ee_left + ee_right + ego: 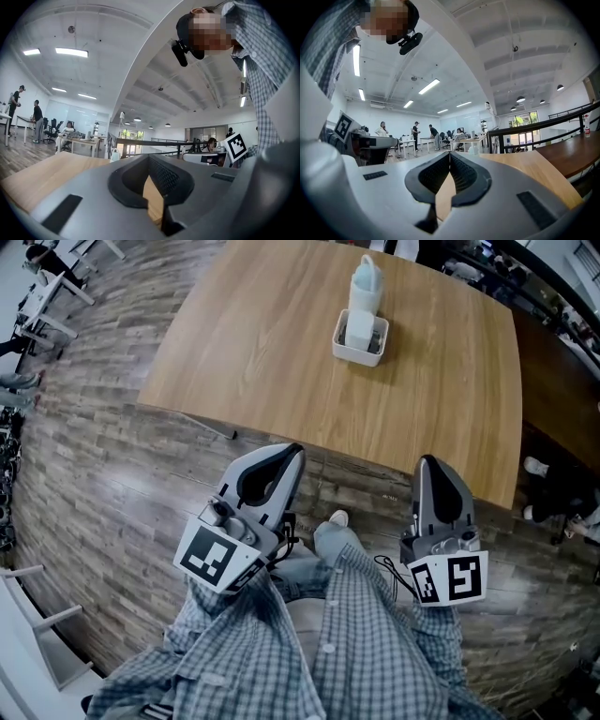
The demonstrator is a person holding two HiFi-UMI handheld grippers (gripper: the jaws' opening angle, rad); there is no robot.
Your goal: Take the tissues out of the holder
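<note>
two claws, both clenched on nothing: the left claw (294,452) and the right claw (427,461) hang low in front of the person's checked shirt (375,652), over the plank floor (112,484) and short of the near edge of the worktop (281,343). each claw's own view shows its ribbed pads (464,174) meeting tip to tip, with only wood grain behind them. the tissues (365,282) stand as a pale upright wad rising out of the white holder (375,352), which sits toward the far side of the worktop, well apart from both claws. the wad looks very light and soft, so it should give under the pads rather than resist them. it is not slippery, but it is likely to crumple, and it may tear or shed a single sheet if only a corner is nipped. the better hold is probably across the thick of the bundle, on the part that stands clear above the holder's rim, with a straight pull upward. the holder seems small and light as well, so it may ride up with the tissues. by this reading, one claw steadying its rim or wall while the other draws the wad out would be the safer way. as for writing, no brand, label or print can be read on the tissues or the holder from here. the marker cubes (214,557) on the claws carry black-and-white square patterns only, not words.
</note>
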